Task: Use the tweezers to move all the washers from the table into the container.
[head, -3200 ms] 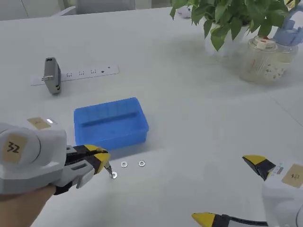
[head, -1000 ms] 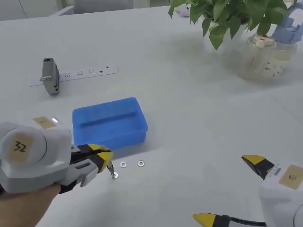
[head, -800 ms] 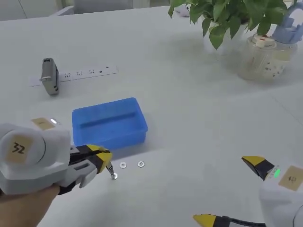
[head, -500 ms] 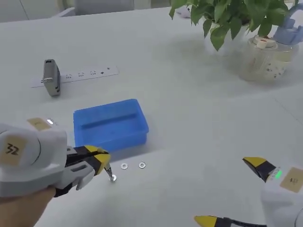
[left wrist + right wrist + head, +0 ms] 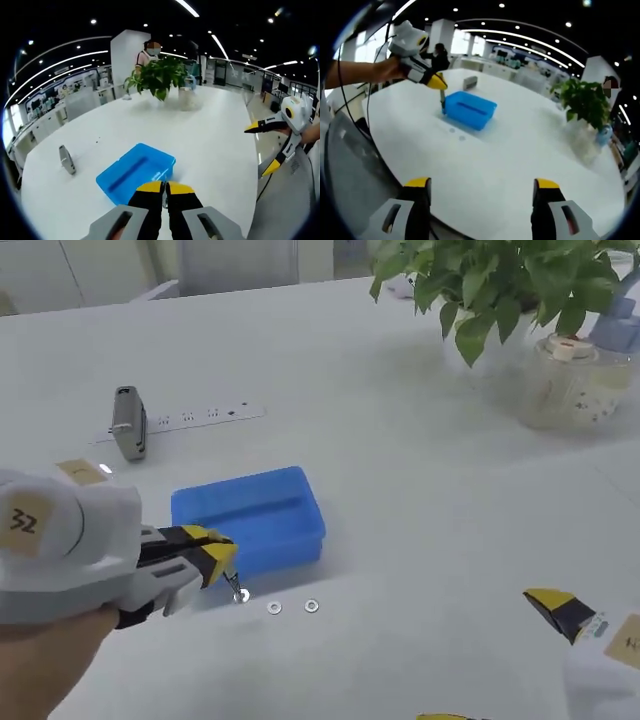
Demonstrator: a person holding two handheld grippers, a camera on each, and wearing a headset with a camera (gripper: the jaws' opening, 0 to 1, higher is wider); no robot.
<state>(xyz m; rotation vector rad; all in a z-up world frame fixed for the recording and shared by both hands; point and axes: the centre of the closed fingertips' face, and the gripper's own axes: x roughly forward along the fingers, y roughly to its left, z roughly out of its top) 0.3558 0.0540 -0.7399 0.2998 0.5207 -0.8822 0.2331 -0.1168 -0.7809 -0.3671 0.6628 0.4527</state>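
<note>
Metal washers (image 5: 274, 608), likely light and slippery, lie beside the blue container (image 5: 250, 502): pinch one across its rim. Left gripper (image 5: 165, 187) clamps the tweezers (image 5: 233, 583), a washer (image 5: 241, 596) at their tips; right gripper (image 5: 482, 184) gapes empty

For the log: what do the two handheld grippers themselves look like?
Both are alike: a rounded white-grey plastic body and two black jaws with yellow tips. The left gripper carries a tan sticker marked 32. The right gripper has a similar tan label, its print unreadable. A thin black cable hangs from the left one.
</note>
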